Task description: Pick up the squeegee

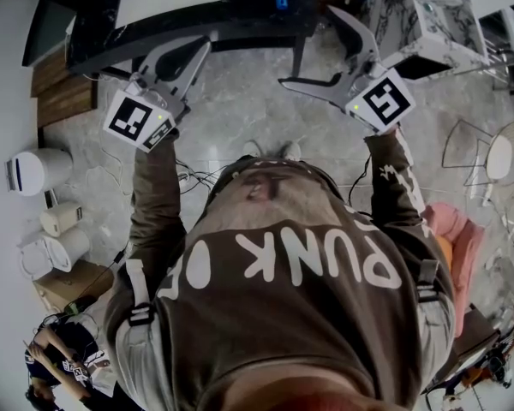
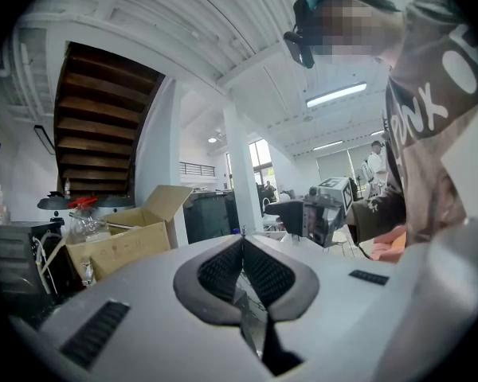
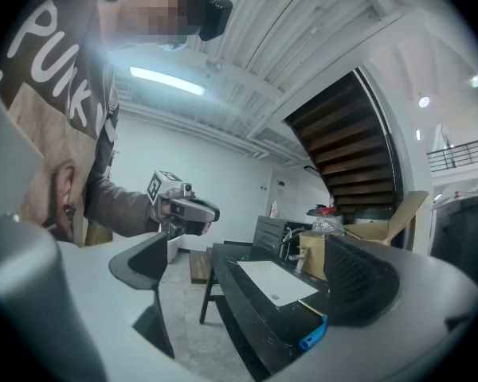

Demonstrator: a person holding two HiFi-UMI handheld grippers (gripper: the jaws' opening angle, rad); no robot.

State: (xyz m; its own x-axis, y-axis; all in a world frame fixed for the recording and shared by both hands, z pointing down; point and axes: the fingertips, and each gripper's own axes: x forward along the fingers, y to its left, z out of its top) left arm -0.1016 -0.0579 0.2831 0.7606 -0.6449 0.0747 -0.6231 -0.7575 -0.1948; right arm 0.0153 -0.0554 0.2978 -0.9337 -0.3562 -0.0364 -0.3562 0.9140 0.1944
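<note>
Blue handle of the squeegee (image 3: 312, 334) lies untouched on the black worktop (image 3: 239, 309), right of the white sink (image 3: 275, 281). The reach seems to be the step in hand. Right gripper (image 3: 251, 273) gapes wide and empty, facing the handle; left gripper (image 2: 240, 249) is pressed closed on nothing. Next, the right must go forward and straddle the handle. The shirt (image 1: 308, 264) reads "PUNK".

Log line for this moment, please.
left gripper: shut, empty | right gripper: open, empty | squeegee: on counter near sink, untouched
</note>
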